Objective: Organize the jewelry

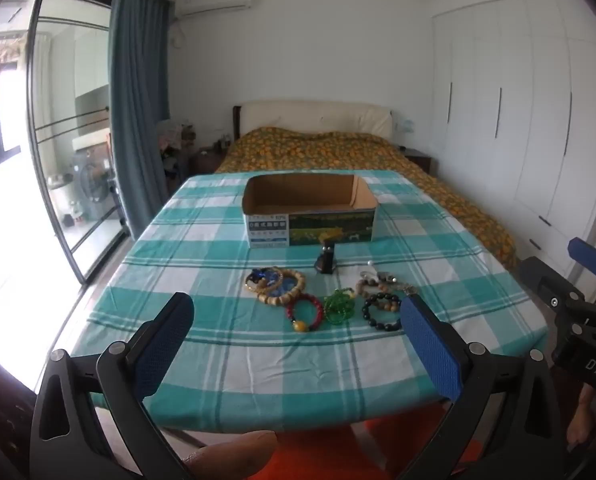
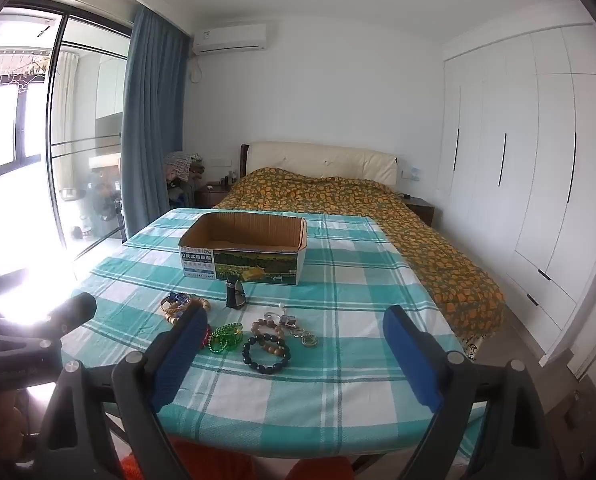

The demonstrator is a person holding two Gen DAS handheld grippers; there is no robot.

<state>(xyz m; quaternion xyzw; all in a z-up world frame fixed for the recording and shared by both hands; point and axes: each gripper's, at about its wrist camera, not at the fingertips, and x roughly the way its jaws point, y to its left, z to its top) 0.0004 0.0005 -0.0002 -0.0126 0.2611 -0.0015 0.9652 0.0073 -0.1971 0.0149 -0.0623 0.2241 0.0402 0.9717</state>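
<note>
Blue ribbed pads line both pairs of jaws, and both pairs stand spread wide with nothing between them. The left gripper point(image 1: 298, 320) hovers over the near edge of the table, its pads framing the jewelry without touching it; the right gripper point(image 2: 295, 334) hangs just beside it, also clear of everything.

On the teal-and-white checked tablecloth point(image 1: 225, 352) the pieces lie in a loose cluster: a red bead bracelet point(image 1: 305, 312) with one yellow bead, a green glass bracelet point(image 1: 340, 306) touching its right side, and a black bead bracelet point(image 2: 266, 353) nearest the right gripper. Behind these sit a pile of wooden bead bracelets point(image 1: 275, 282) with blue beads on top, and a tangle of brown beads and metal trinkets point(image 2: 287, 326). A small dark clip-like object point(image 1: 326, 261) stands upright between the cluster and the open cardboard box point(image 1: 310, 216), which is farther back on the cloth and looks empty. Beyond the table lies a bed with an orange-patterned cover point(image 1: 338, 152)
</note>
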